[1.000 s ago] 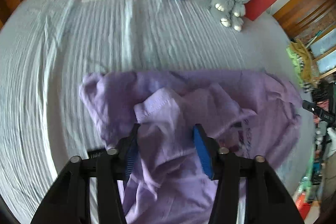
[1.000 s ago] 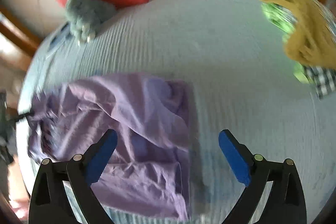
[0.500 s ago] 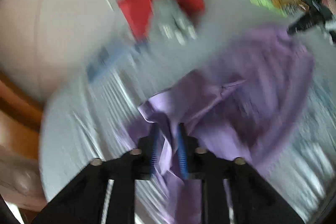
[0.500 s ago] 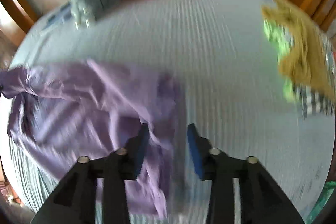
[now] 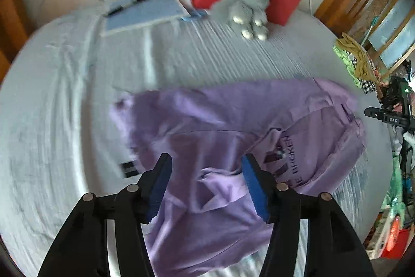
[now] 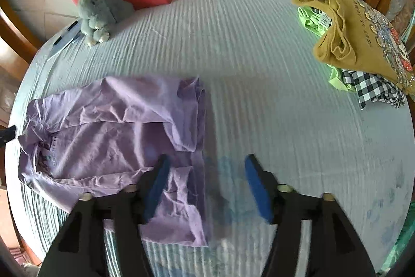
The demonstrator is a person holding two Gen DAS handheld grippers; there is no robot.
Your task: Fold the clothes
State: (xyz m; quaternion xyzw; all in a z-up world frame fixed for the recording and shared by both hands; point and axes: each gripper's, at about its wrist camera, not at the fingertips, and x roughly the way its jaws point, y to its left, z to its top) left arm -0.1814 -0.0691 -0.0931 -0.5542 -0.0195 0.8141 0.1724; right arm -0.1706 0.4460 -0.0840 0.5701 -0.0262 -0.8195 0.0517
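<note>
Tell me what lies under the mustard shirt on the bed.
Under the mustard shirt a green garment and a black-and-white checked cloth poke out. How far they extend beneath, or whether more lies there, is covered.

Both views were bright with soft, even daylight and showed no harsh glare. Shadows were faint, just a dim patch on the bed sheet (image 6: 259, 121) beside the purple shirt (image 6: 116, 121). Fisheye bending curved the bed and darkened the corners to black. Motion blur smeared the shirt (image 5: 207, 126) and sheet (image 5: 64, 95) in the left view; the right view was sharper except near the bottom.
</note>
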